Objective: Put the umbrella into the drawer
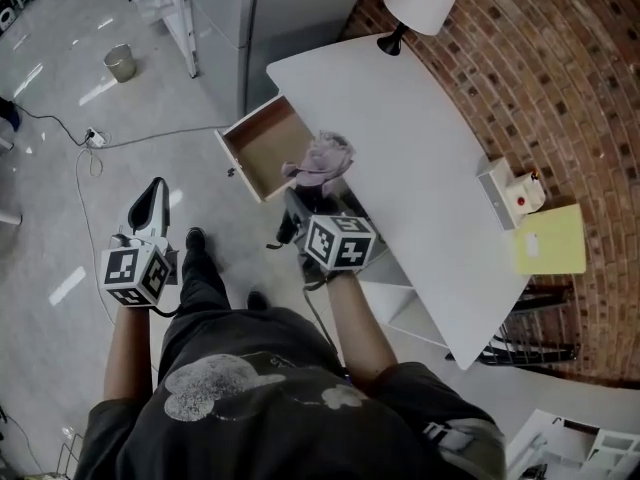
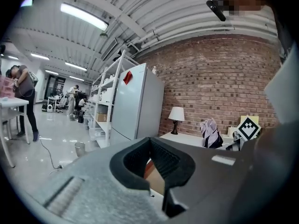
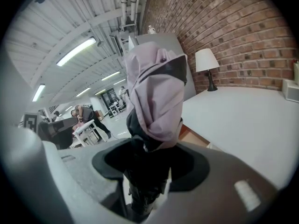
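Right gripper [image 3: 145,169] around pale-pink folded umbrella [image 3: 156,92]

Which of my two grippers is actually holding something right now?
The right gripper: its jaws are clamped on the folded pink and black umbrella. The left gripper has its jaws together on nothing.

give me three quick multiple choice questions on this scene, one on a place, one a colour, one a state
1. Where is the lamp? A on the floor B on the table's far corner C on a shelf
2. What colour is the umbrella? A pale pink B green C yellow
3. The drawer is A shut B open C taken out
Answers: B, it stands on the table by the brick wall; A, its cloth is pale pink; B, its wooden bottom shows.
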The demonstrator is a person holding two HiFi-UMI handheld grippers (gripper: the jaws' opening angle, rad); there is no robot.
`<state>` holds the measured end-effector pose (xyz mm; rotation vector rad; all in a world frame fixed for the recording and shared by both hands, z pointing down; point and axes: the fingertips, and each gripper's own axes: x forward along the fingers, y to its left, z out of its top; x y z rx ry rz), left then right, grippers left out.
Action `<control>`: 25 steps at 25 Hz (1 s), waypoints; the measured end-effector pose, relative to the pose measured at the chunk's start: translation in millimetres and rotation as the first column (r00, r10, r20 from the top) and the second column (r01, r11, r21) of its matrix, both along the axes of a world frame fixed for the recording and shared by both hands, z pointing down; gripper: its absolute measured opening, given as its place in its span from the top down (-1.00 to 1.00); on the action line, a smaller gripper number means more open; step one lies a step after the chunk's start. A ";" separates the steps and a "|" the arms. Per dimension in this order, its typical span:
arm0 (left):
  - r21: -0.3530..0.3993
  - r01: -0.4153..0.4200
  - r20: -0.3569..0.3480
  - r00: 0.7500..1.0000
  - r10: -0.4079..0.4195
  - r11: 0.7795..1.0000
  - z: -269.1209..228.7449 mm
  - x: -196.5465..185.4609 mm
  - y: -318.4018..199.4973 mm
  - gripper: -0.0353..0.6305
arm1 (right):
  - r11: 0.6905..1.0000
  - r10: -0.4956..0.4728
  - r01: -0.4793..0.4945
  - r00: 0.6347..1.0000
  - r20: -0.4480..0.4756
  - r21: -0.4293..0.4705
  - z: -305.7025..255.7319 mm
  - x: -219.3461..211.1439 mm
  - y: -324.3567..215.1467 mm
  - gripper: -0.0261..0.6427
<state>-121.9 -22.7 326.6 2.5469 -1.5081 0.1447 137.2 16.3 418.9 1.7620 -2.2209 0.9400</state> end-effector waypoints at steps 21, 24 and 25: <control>-0.186 -0.461 -0.080 0.887 0.454 0.868 76.5 25.2 -255.5 0.86 | 0.928 0.329 -0.353 0.926 -0.184 -0.120 42.2 -11.6 -149.0 0.22; -0.208 -0.518 -0.086 0.855 0.512 0.830 91.9 40.1 -264.2 0.86 | 0.919 0.332 -0.367 0.918 -0.215 -0.147 55.7 -15.3 -151.0 0.22; -0.216 -0.531 -0.089 0.846 0.525 0.819 97.2 45.9 -265.2 0.86 | 0.917 0.330 -0.368 0.917 -0.223 -0.156 60.6 -15.3 -151.2 0.22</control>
